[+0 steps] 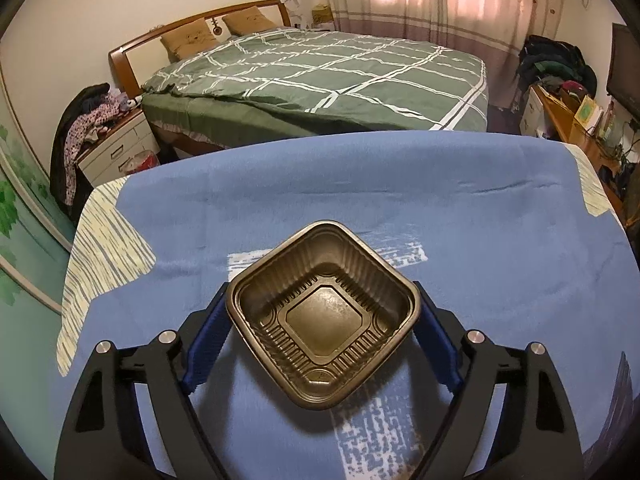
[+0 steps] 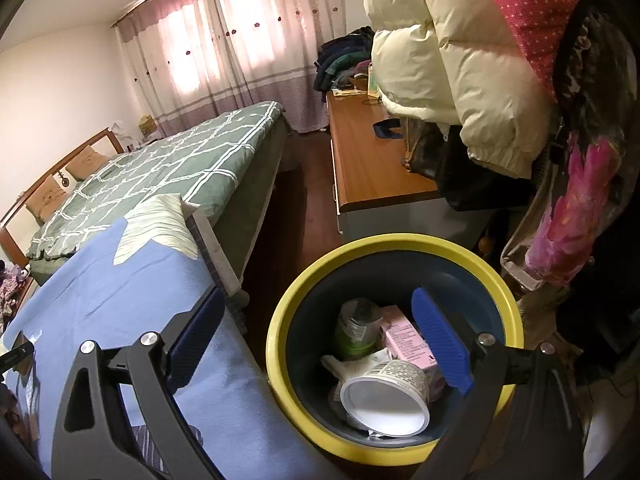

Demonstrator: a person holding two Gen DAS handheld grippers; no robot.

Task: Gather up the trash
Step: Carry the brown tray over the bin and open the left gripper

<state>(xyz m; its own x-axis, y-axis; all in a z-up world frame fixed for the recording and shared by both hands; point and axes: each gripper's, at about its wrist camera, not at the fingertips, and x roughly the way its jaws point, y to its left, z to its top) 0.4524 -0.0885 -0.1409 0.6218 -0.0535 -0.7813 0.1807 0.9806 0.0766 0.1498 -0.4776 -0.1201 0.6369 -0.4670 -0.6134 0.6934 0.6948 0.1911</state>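
So the blue-cloth table (image 1: 400,184) is basically clear except for one brown plastic tray (image 1: 324,312), sitting corner-on right between the left tongs (image 1: 322,320), blue pads hugging its two side corners, looks clamped on. Right tongs (image 2: 320,340) hang spread and empty over the yellow-rimmed bin (image 2: 304,304) just beside the table.

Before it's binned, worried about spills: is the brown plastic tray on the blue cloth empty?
Empty. The brown square plastic tray sits upright, its ribbed bare bottom showing.
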